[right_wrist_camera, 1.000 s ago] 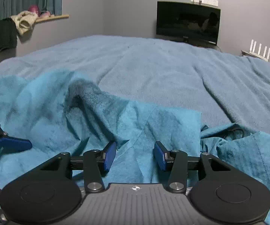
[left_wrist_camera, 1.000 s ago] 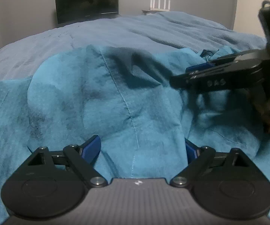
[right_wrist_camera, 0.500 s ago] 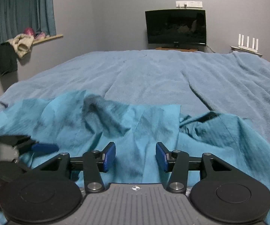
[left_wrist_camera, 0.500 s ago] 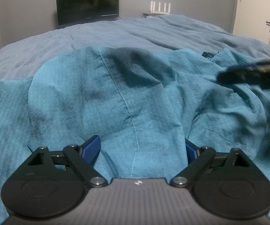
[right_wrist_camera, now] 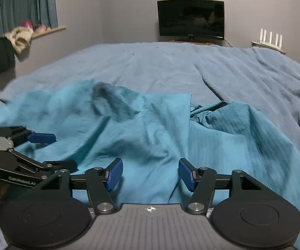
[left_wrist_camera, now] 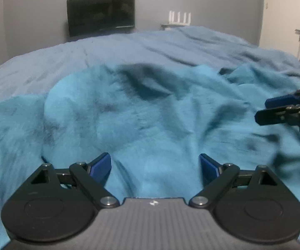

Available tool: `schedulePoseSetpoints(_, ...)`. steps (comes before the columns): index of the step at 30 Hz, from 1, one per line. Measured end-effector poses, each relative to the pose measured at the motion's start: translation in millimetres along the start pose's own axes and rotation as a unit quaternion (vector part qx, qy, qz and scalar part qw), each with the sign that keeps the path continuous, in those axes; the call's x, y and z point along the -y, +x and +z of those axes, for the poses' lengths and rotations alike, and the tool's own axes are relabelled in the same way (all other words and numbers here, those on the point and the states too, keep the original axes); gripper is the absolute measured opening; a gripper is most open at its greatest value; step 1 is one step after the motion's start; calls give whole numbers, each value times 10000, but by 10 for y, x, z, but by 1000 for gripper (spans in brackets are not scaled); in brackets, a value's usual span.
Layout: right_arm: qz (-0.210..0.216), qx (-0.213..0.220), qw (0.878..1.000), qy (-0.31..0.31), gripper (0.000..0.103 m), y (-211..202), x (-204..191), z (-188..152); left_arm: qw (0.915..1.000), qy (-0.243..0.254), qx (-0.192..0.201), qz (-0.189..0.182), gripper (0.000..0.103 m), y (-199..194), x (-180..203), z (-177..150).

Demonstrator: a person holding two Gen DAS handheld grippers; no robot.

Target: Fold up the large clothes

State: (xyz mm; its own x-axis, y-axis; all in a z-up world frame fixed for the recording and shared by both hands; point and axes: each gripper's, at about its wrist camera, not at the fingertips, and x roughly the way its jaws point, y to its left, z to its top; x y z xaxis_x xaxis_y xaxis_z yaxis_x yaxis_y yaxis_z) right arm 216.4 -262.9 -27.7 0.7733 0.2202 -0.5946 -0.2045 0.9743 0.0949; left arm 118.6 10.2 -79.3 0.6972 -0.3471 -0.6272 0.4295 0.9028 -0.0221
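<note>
A large teal garment (left_wrist_camera: 139,114) lies crumpled on a blue-grey blanket (left_wrist_camera: 129,50) that covers a bed. My left gripper (left_wrist_camera: 155,165) stands wide open low over the near part of the garment, and a rumpled fold rises between its blue pads without being pinched. In the right wrist view the left gripper (right_wrist_camera: 65,151) shows side-on at the left, cloth passing between its fingers. My right gripper (right_wrist_camera: 150,175) hovers over the garment (right_wrist_camera: 150,129) near a straight seam edge; its jaws are opening and the pads press on nothing. The right gripper (left_wrist_camera: 268,109) also shows at the right edge of the left wrist view.
The blanket (right_wrist_camera: 170,66) stretches far beyond the garment. A dark TV (right_wrist_camera: 191,18) and a white router (right_wrist_camera: 269,39) stand by the back wall. Clothes are piled on a sill (right_wrist_camera: 18,37) under a curtain at the left. A door (left_wrist_camera: 295,31) is at the right.
The right gripper has drawn back toward the right edge of the left wrist view, and its jaws have widened. The left gripper stays equally wide; the cloth under it looks blurred and shifted.
</note>
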Motion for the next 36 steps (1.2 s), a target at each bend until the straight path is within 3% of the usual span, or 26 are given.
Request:
schedulePoseSetpoints(4,229,-12,9997,-53,62,-420,-81,-161,9987,62,38,-508,90,-453,129,-31)
schedulePoseSetpoints(8,276,-141,9988,-369,62,-689,-210,-274,9985,248,-102,-471,90,-734,283,-101)
schedulePoseSetpoints(11,158,-311,9961,-808,62,-751,-336,-389,9976,338,-443,-400,90,-700,402,-190)
schedulePoseSetpoints(13,10,-645,9935,-939,62,-657,-376,-462,9956,569,-642,-376,90,-610,484,-266)
schedulePoseSetpoints(16,-218,-1054,9897,-938,71,-462,-375,-591,9918,733,-992,-325,92,-410,531,-377)
schedulePoseSetpoints(18,-325,-1165,9884,-919,77,-392,-373,-627,9908,740,-1110,-248,98,-310,524,-430)
schedulePoseSetpoints(21,-331,-1082,9899,-857,77,-455,-367,-624,9904,729,-1167,-149,101,-246,524,-478)
schedulePoseSetpoints(23,-259,-821,9943,-628,77,-663,-343,-584,9911,666,-1141,-146,102,-249,503,-484)
schedulePoseSetpoints(26,13,-448,9987,225,77,-1101,-208,-519,9927,564,-1053,-182,102,-288,470,-489)
schedulePoseSetpoints(29,-215,-213,9965,776,82,-1537,-64,-566,9927,545,-1059,-194,103,-292,476,-486)
schedulePoseSetpoints(33,-268,-254,9789,2010,83,-1911,289,-763,9926,578,-1056,-187,103,-277,490,-492)
schedulePoseSetpoints(36,-179,-277,9643,2628,76,-2073,472,-928,9926,576,-1050,-189,103,-277,488,-494)
